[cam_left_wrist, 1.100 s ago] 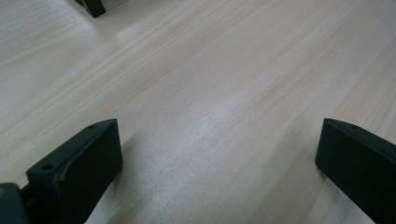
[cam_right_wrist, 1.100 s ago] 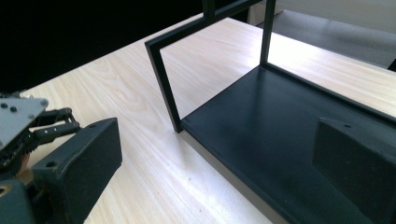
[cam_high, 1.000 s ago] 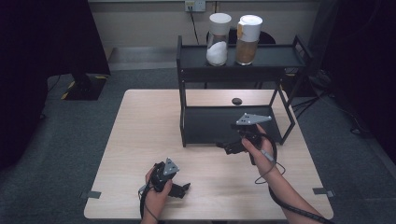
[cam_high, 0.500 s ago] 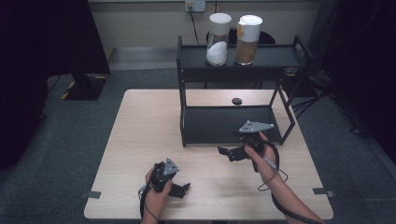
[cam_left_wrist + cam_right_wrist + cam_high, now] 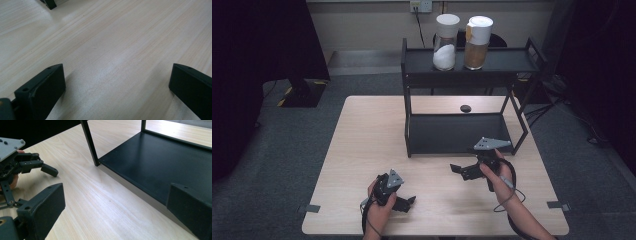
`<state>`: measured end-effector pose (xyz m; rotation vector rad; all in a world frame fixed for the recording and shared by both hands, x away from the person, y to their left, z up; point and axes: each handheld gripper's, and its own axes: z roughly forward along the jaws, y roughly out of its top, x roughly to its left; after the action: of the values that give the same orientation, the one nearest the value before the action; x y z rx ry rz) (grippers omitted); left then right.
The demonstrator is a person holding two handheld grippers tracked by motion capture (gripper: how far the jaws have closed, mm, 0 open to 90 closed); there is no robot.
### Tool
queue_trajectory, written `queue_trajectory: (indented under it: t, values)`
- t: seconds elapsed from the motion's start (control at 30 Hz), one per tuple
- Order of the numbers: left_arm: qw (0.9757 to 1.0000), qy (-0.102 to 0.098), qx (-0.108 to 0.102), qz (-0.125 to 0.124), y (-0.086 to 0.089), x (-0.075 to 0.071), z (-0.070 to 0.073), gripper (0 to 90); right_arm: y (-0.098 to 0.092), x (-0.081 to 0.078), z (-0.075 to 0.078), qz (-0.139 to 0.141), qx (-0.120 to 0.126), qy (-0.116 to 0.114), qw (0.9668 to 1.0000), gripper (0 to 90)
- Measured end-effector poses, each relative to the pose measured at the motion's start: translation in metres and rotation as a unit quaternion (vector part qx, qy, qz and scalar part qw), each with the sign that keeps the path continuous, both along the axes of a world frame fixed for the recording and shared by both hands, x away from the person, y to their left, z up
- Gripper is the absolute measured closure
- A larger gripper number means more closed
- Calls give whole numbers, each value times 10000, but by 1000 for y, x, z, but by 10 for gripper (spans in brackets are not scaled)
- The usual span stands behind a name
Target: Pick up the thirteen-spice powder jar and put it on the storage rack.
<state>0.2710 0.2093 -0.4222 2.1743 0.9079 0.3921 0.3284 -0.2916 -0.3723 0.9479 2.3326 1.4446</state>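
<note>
On the table (image 5: 362, 130), near its front edge, the left gripper (image 5: 404, 202) is rested, jaws wide apart over bare wood, nothing held. The right gripper (image 5: 460, 170) is held just in front of the rack (image 5: 452, 134), jaws likewise apart and empty, close to the lower shelf lip. Two jars (image 5: 445, 42) are stood on the top shelf, well apart from both grippers. Risk noted: a forward reach could catch the rack's front post (image 5: 90, 143) with a spread jaw; the rack would be jolted and the tall jars could be tipped.
</note>
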Motion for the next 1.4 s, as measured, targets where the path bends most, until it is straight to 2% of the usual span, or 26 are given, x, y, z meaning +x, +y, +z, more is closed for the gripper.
queue_trajectory:
  t: [0.33, 0.73, 0.93, 1.4]
  values:
    - [10000, 0, 3, -3, 0, 0, 0, 0, -12, -8, -9, -26, 28, 60, 10000, 10]
    - [10000, 0, 0, 1, 0, 0, 0, 0, -26, -17, -21, -64, -55, 123, 9999, 10]
    - [10000, 0, -1, 1, 0, 0, 0, 0, -33, -24, -23, -87, -145, 75, 9998, 10]
    - [10000, -1, 3, 0, 0, 0, 0, 0, -58, -31, -31, -250, -90, 169, 9995, 9]
